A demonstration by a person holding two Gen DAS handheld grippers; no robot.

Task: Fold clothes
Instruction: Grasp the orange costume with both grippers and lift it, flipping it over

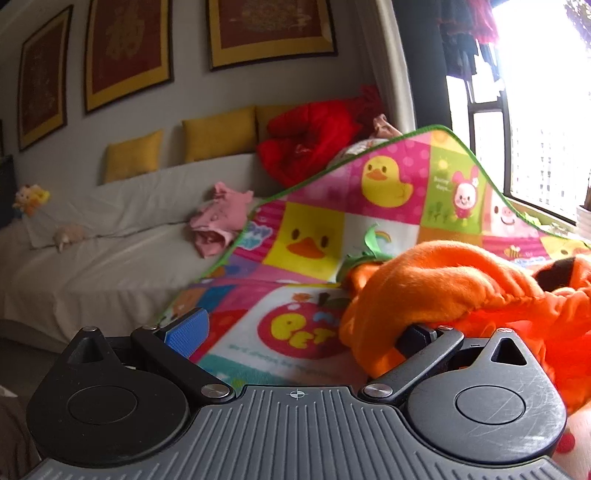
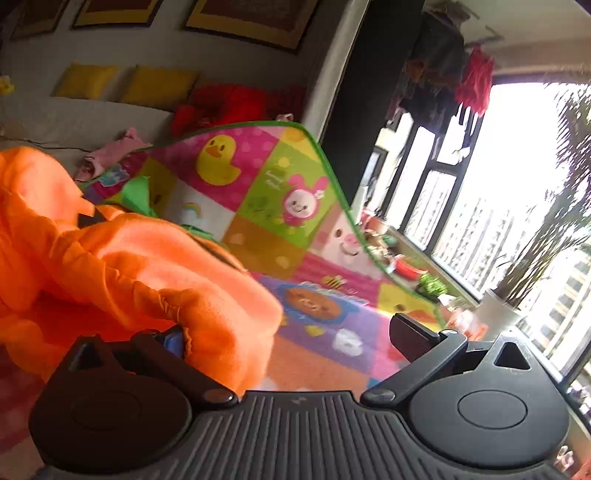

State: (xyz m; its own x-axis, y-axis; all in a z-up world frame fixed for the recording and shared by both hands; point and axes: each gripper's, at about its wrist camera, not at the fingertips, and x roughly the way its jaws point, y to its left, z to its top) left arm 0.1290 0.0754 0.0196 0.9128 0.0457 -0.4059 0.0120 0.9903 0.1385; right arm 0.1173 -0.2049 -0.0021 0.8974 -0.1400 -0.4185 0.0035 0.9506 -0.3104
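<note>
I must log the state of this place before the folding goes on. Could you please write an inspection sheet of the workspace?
Surface: colourful play mat with ducks and cartoon animals, its far part raised against the sofa.
Job's things: orange fleece garment bunched on the mat, not folded.
Clutter: pink garment and red garment on the sofa; small toys at its far end.
Grippers: left gripper open, its right finger under the orange fleece; right gripper open, its left finger against the fleece.
Cables: nothing seen.
Surroundings: yellow cushions, framed pictures, bright window, potted plants on the sill.
</note>
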